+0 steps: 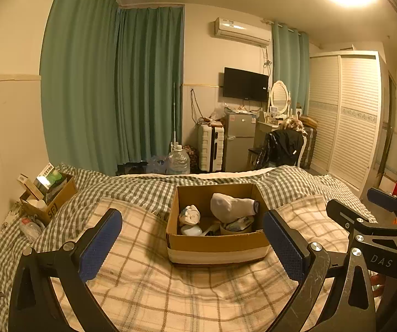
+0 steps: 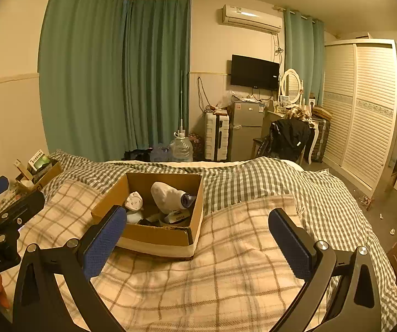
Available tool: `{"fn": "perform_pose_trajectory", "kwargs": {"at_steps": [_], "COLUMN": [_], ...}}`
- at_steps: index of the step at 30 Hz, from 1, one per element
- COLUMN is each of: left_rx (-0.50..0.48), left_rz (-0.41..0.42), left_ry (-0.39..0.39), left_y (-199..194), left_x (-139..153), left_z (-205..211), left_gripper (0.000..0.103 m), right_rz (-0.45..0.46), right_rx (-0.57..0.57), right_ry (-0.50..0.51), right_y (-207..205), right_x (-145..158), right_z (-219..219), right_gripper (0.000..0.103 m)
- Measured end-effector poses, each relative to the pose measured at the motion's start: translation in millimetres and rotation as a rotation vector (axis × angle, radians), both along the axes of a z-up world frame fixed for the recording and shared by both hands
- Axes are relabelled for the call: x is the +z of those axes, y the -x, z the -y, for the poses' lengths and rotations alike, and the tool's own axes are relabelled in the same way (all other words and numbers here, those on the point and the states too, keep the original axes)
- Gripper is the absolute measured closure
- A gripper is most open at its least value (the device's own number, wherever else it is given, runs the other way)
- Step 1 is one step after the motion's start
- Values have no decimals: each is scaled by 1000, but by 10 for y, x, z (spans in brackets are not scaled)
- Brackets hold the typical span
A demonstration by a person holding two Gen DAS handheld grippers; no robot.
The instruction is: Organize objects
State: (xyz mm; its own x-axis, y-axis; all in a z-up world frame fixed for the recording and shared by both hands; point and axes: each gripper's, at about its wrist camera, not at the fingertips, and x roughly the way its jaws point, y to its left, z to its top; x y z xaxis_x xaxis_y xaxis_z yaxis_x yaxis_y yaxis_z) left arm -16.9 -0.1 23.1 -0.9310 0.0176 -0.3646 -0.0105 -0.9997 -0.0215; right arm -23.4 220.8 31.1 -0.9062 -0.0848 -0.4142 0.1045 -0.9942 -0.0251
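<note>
An open cardboard box (image 1: pixel 215 244) sits on the plaid blanket in the middle of the bed; it also shows in the right wrist view (image 2: pixel 154 236). Inside lie a white cloth-wrapped bundle (image 1: pixel 230 206), a small white round item (image 1: pixel 189 213) and other small things. My left gripper (image 1: pixel 193 238) is open and empty, its blue pads to either side of the box, nearer the camera. My right gripper (image 2: pixel 198 232) is open and empty, right of the box and above the blanket. The right gripper also shows at the right edge of the left wrist view (image 1: pixel 361 207).
A second cardboard box (image 1: pixel 47 199) with packets stands at the bed's left edge by the wall, with a clear plastic bottle (image 1: pixel 31 228) beside it. Beyond the bed are a water jug (image 1: pixel 178 161), suitcase, small fridge, chair and wardrobe.
</note>
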Motion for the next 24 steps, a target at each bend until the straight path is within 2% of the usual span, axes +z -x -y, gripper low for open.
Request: {"fn": "perform_pose_trajectory", "kwargs": {"at_steps": [24], "left_rx": [0], "left_rz": [15], "left_ry": [11], "left_y": [19], "left_x": [1], "left_z": [-11], "left_gripper": [0], "right_rz": [12], "right_rx": [-9], "right_ry": [-1], "right_y": [8], "right_x": [0], "right_z": [27], "right_gripper": [1]}}
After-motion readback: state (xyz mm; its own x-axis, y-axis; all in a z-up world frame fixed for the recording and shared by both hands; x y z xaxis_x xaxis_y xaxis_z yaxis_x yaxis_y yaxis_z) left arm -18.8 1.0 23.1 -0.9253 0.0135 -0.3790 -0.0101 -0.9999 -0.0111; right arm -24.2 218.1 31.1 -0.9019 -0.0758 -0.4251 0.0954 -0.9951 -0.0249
